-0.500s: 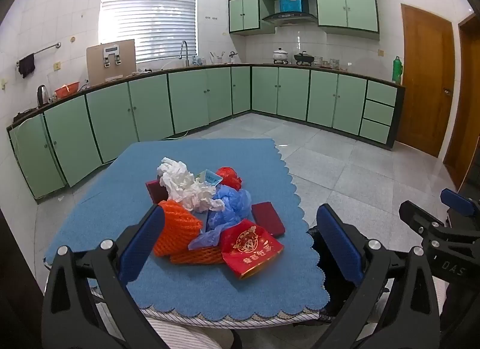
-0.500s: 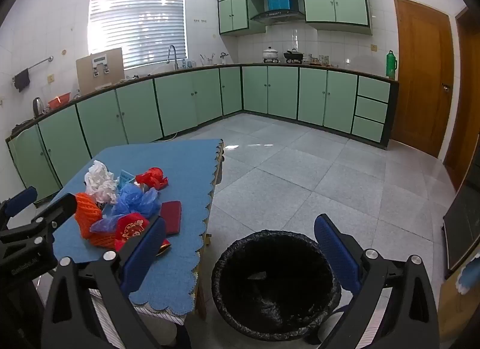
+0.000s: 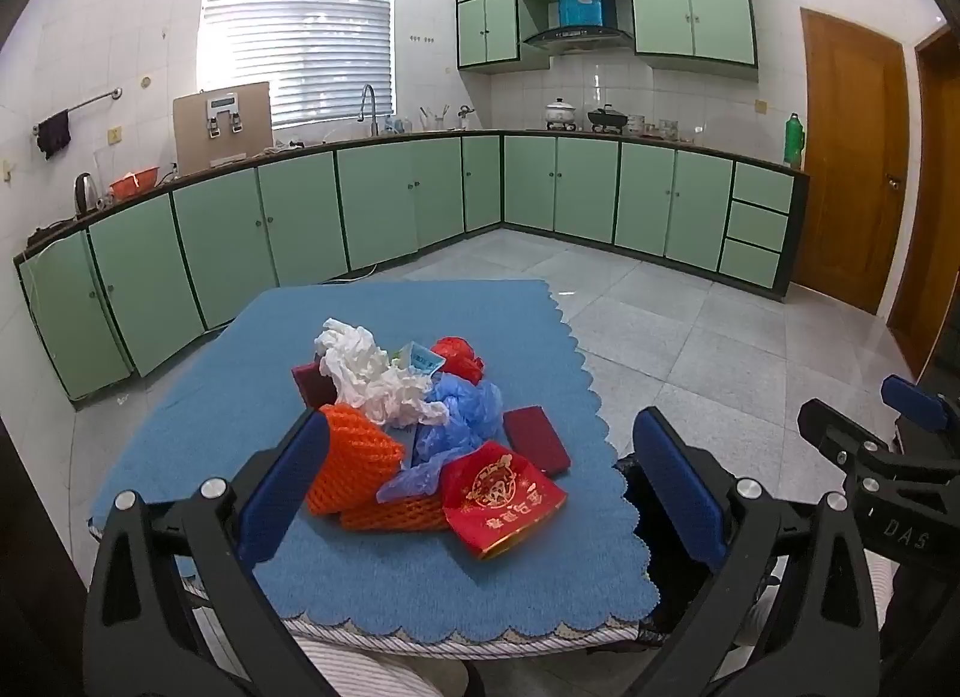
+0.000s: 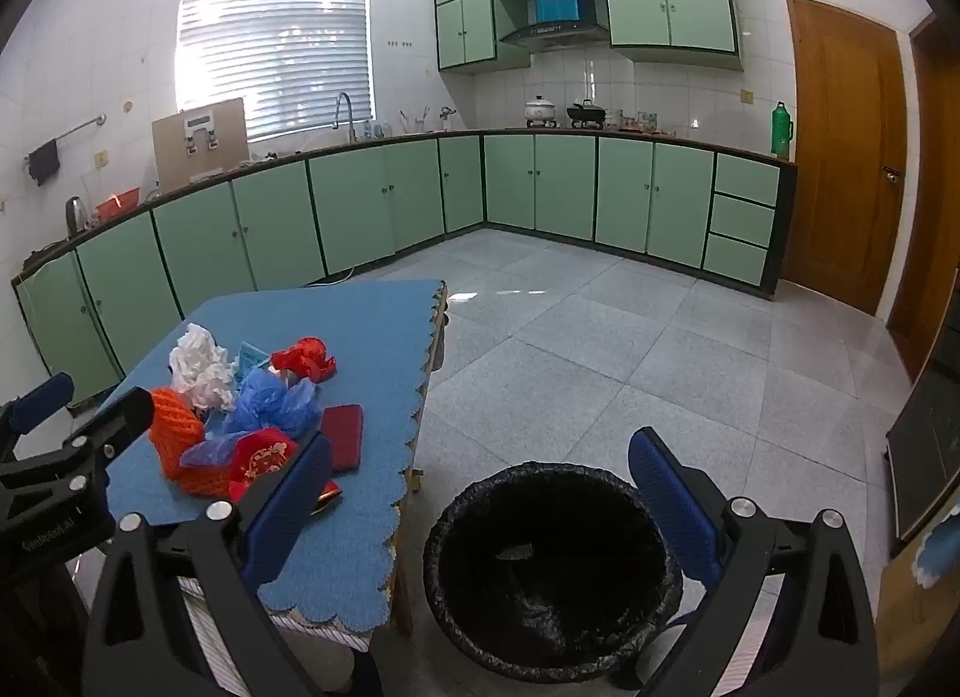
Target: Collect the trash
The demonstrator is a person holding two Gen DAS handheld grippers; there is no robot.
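Observation:
A pile of trash lies on the blue tablecloth [image 3: 372, 571]: orange foam net [image 3: 354, 466], white crumpled plastic [image 3: 366, 373], blue plastic bag [image 3: 462, 409], red packet [image 3: 501, 493], dark red box [image 3: 536, 439], red net ball [image 3: 457, 356]. My left gripper [image 3: 480, 484] is open and empty, above the near table edge, in front of the pile. My right gripper [image 4: 480, 508] is open and empty, above the black-lined bin [image 4: 552, 577] on the floor right of the table. The pile also shows in the right wrist view [image 4: 252, 403].
Green cabinets [image 3: 420, 199] line the far walls. A wooden door [image 3: 852, 163] stands at the right. Grey tiled floor [image 4: 600, 349] lies beyond the table and bin. The right gripper's body [image 3: 888, 475] shows at the right of the left wrist view.

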